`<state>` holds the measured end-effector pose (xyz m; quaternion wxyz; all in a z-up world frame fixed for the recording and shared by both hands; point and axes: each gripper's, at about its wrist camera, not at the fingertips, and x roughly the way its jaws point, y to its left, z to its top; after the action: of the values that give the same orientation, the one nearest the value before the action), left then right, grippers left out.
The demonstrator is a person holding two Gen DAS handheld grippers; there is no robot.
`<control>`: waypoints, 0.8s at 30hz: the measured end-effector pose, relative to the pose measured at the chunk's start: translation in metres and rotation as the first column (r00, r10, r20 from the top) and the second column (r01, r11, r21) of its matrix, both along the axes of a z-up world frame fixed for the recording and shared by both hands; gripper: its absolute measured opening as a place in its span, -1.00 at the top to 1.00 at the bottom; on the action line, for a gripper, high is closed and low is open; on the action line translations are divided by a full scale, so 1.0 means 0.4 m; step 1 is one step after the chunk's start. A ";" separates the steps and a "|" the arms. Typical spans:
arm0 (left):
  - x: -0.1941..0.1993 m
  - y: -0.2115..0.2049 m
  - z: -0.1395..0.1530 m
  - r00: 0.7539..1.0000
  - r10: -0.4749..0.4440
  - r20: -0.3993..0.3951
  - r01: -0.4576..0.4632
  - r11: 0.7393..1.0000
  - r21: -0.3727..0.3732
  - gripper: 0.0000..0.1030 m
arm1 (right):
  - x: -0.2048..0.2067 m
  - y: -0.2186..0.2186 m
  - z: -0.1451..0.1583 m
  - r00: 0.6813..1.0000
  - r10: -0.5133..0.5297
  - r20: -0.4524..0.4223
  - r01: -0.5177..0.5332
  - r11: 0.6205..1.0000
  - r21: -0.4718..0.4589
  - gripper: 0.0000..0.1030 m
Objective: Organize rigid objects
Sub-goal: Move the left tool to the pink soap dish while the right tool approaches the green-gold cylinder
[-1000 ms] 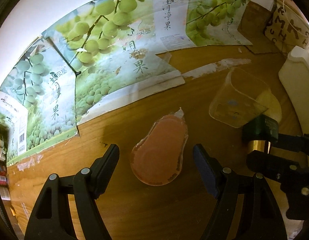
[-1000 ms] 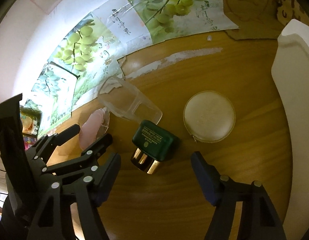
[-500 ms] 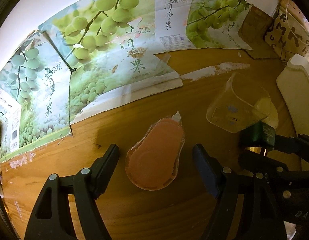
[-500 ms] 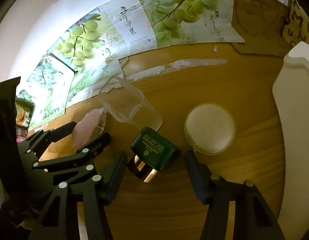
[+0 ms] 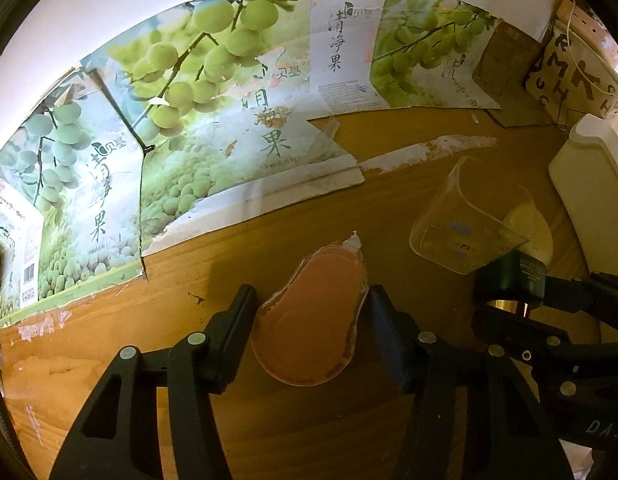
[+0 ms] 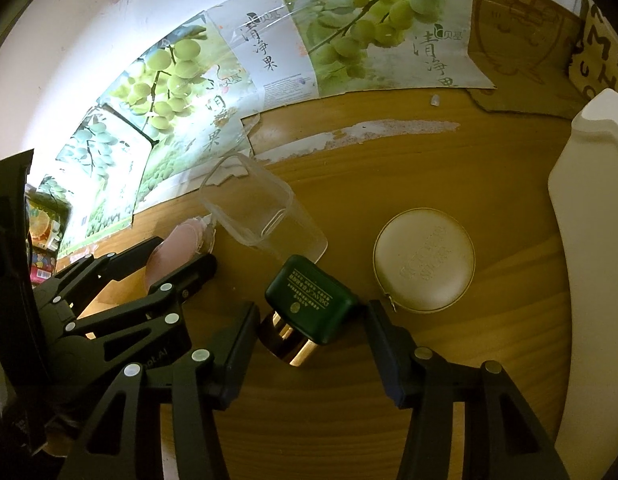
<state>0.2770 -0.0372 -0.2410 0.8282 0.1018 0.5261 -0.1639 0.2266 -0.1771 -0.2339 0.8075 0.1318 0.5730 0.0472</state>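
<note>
**Closing both pairs of jaws squarely on two things at once**

My left gripper point(image 5: 311, 312) has its jaws closing round the pink pear-shaped case point(image 5: 309, 320), which lies flat on the table point(image 5: 269, 432) between them, the pads at its edges. My right gripper point(image 6: 311, 322) is closing on the green box point(image 6: 309, 304) with its gold cap, tilted between the jaws, with a gap left on the right side. I should keep each thing centred and squeeze evenly, minding the clear cup point(image 6: 265, 216) just ahead.
</note>
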 end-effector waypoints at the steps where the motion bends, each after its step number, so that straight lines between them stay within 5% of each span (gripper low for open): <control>1: 0.000 0.000 0.000 1.000 0.000 0.000 0.000 1.000 0.001 -0.16 | 0.000 0.001 0.000 1.000 0.001 -0.001 -0.001 1.000 -0.001 -0.05; 24: -0.068 0.066 0.009 0.997 0.056 -0.054 -0.058 0.997 -0.042 -0.15 | -0.063 -0.012 0.011 0.998 -0.020 -0.065 0.023 0.998 0.051 -0.04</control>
<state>0.2497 -0.0107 -0.2375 0.8205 0.0645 0.5467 -0.1541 0.2014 -0.1821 -0.2295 0.7854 0.1602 0.5958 0.0490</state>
